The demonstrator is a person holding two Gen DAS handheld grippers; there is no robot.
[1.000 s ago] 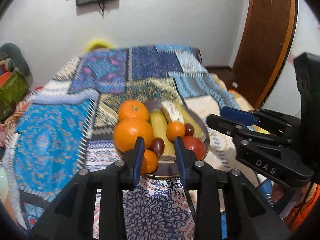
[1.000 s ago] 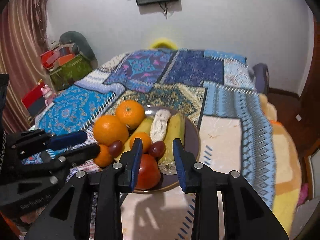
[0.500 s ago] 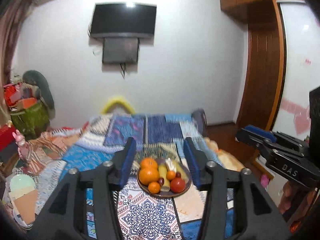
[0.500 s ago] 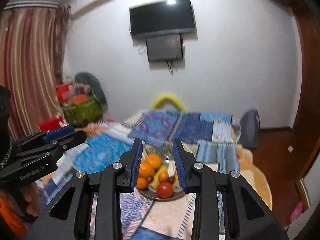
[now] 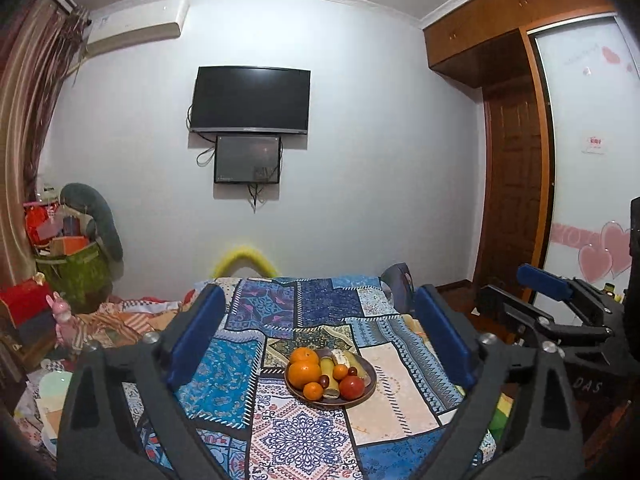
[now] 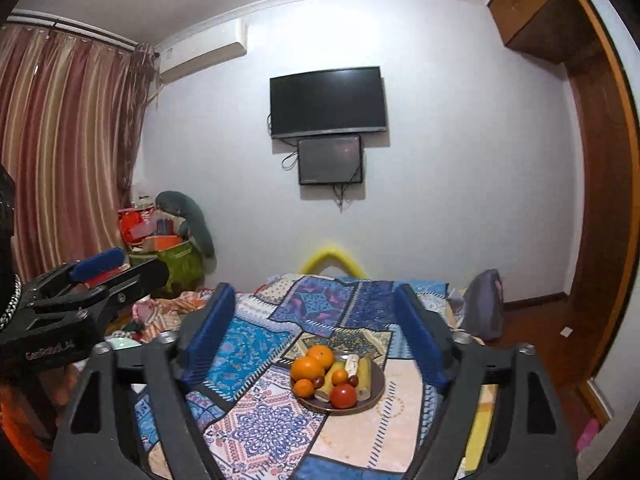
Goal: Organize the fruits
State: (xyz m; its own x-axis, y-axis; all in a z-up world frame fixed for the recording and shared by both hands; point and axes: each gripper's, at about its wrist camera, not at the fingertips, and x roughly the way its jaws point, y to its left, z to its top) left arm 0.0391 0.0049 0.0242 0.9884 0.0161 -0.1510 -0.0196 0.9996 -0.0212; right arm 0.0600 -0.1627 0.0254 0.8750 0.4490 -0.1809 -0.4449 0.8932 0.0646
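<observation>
Right claw (image 6: 316, 334) wide open, well back from the fruit plate (image 6: 376, 394) on the patchwork bedspread (image 6: 256, 336).

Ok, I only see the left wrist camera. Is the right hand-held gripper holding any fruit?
Observer: No. Its own camera shows the right hand-held gripper wide open and holding nothing.
Operator: Is anything lying on the floor over there?
Observer: Yes, a small white thing lies on the wooden floor. It is too small to identify.
Operator: And what's past the left edge of my picture?
Observer: Tall striped curtains fill that whole side in the right wrist view.
</observation>
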